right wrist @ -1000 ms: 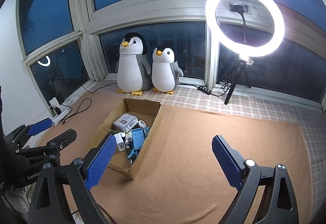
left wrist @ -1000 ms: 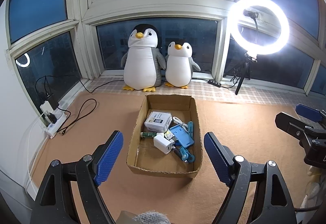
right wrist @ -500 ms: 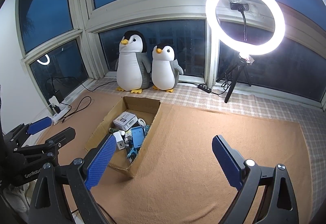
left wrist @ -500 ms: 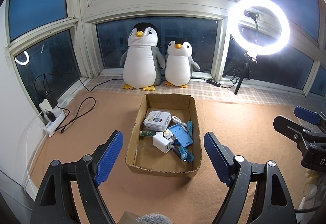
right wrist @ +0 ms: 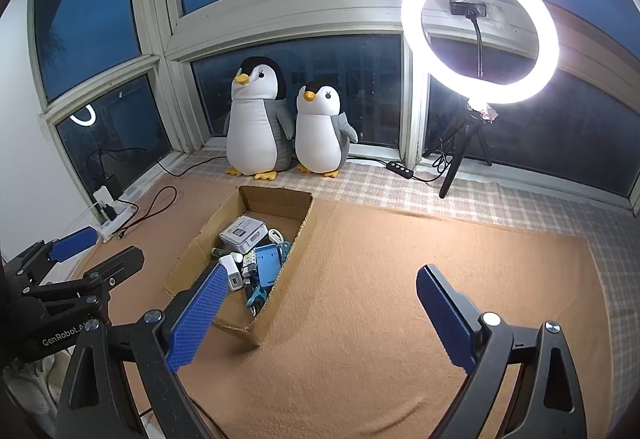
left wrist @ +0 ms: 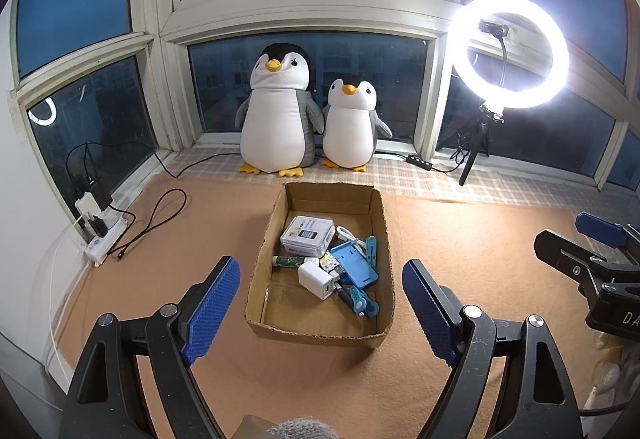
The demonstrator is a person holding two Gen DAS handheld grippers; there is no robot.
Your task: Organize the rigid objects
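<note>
An open cardboard box lies on the tan mat. Inside are a white tin case, a white charger cube, a blue phone holder, a green tube, blue clips and a white cable. My left gripper is open and empty, held above the box's near end. My right gripper is open and empty, over the mat to the right of the box. Each gripper shows at the edge of the other's view.
Two plush penguins stand on the window sill behind the box. A lit ring light on a tripod stands at the back right. A power strip with cables lies at the left wall.
Both grippers have drifted slightly; the view shifts a little. Nothing was taken hold of or let go, and the box contents have not moved.
</note>
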